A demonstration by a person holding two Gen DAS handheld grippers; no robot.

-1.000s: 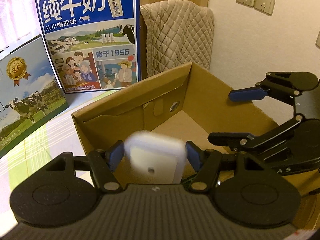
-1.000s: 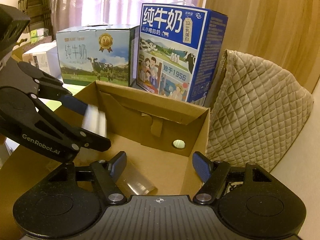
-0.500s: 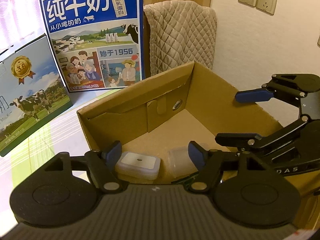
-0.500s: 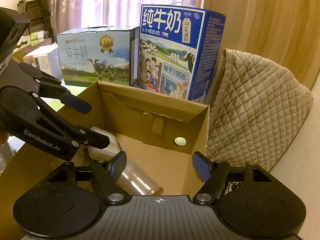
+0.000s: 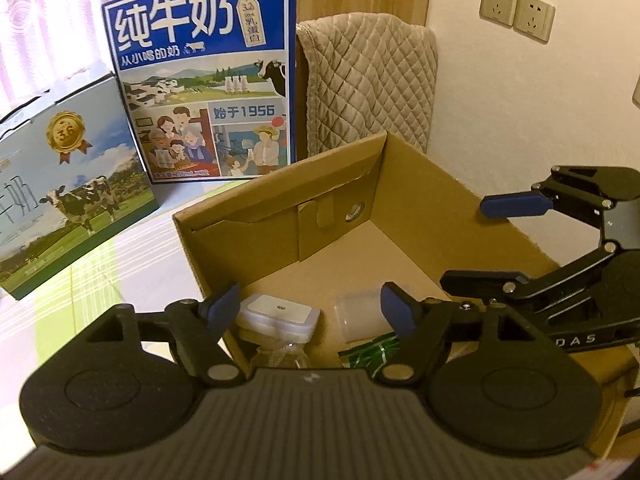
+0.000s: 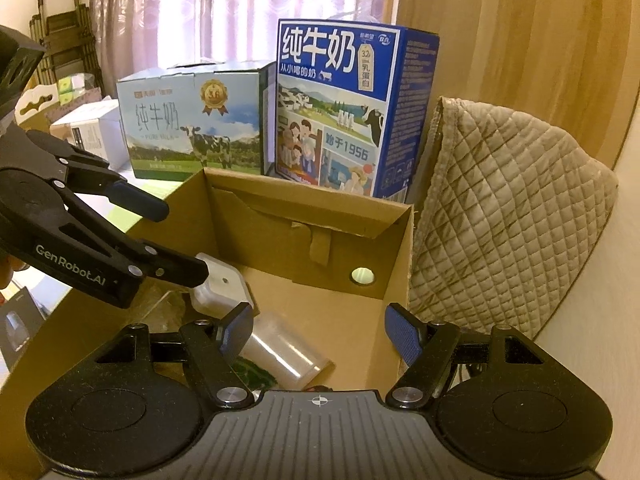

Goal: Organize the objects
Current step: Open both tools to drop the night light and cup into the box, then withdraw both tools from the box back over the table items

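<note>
An open cardboard box (image 5: 416,196) (image 6: 400,264) holds a white flat rectangular case (image 5: 278,314) (image 6: 220,284), a clear plastic cup (image 5: 360,316) (image 6: 286,354) on its side, a clear bottle (image 5: 280,354) and something green (image 5: 376,350). My left gripper (image 5: 310,306) (image 6: 160,240) hovers open above the white case, with nothing between its fingers. Over the box's right side my right gripper (image 6: 320,334) (image 5: 492,240) is open and empty too.
Behind the box stand a tall blue milk carton (image 5: 208,80) (image 6: 344,108) and a lower light-blue milk carton (image 5: 68,208) (image 6: 192,136). A quilted beige cover (image 5: 368,80) (image 6: 504,200) lies at the back right by the wall with sockets (image 5: 516,10). White boxes (image 6: 88,132) sit far left.
One second ago the white case was between my left fingers; it dropped into the box and now rests there. My left gripper has lifted slightly. The right gripper has barely moved.
</note>
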